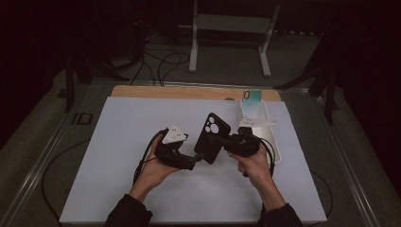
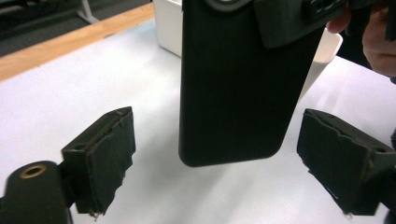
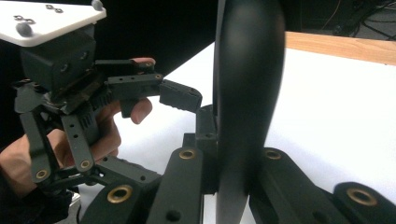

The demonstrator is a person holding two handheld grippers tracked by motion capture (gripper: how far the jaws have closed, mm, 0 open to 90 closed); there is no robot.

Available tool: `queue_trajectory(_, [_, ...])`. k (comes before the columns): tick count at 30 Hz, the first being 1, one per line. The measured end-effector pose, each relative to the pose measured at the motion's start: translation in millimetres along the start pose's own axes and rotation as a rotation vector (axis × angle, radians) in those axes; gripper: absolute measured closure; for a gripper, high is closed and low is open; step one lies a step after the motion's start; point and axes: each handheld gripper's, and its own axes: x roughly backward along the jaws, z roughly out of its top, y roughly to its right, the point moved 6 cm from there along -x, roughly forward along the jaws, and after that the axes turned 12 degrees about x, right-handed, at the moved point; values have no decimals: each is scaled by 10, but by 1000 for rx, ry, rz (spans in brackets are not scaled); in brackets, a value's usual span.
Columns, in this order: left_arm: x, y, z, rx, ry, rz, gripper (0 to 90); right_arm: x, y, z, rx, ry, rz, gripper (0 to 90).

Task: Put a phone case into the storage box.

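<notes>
The black phone case point(image 1: 211, 137) hangs in the air above the white mat point(image 1: 123, 142), pinched edge-on in my right gripper point(image 1: 221, 140), whose jaws clamp its upper part near the camera cutout. Its lower end dangles free between the spread jaws of my left gripper point(image 2: 215, 158), which stand wide on either side and touch nothing. The grip worries me: the right jaws hold only a narrow strip of a smooth, flexible shell, so I judge that any bump from the left pads point(image 2: 109, 154) could twist the case or lever it out. If I close the left jaws off-centre, one pad would land first and push the case sideways; it could then drop onto the mat. The white tray point(image 1: 276, 151) with a pale teal case point(image 1: 251, 97) at its far end sits just beside my right hand point(image 1: 255, 165), so a wide swing could knock it.
</notes>
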Motion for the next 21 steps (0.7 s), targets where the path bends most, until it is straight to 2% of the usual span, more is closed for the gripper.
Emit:
queue_trajectory(6, [13, -24, -23, -2, 3, 3, 84, 16, -29, 16, 22, 3, 10, 859])
queue_trajectory(9, [27, -39, -34, -6, 3, 6, 80, 26, -56, 24, 48, 8, 25, 859])
queue_trajectory(21, [57, -90, -86, -3, 5, 3, 61, 38, -152, 83, 101, 33, 81, 858])
